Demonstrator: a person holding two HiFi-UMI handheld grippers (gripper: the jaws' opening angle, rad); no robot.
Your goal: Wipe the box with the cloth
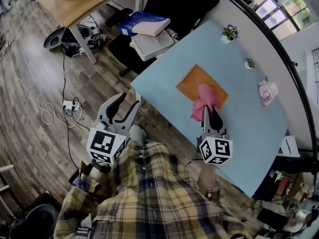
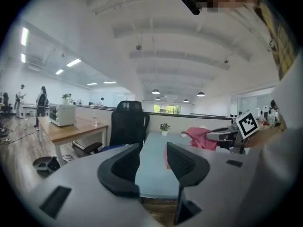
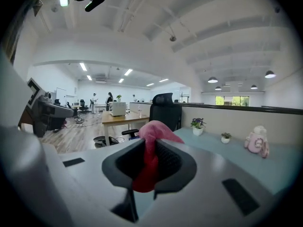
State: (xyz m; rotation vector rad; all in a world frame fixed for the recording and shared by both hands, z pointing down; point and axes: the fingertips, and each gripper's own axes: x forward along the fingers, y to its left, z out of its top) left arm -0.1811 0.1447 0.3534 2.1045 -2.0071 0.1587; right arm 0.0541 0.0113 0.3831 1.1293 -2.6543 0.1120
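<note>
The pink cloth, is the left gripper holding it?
No, the pink cloth is pinched in the right gripper, while the left gripper has its jaws apart and empty.

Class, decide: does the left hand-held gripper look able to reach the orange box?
Probably yes: the left hand-held gripper hangs open beside the table, with nothing lying between it and the box. Only the right hand-held gripper, holding the cloth, crowds the box.

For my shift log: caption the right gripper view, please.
Right gripper shut on the pink cloth, with the blue table beyond.
</note>
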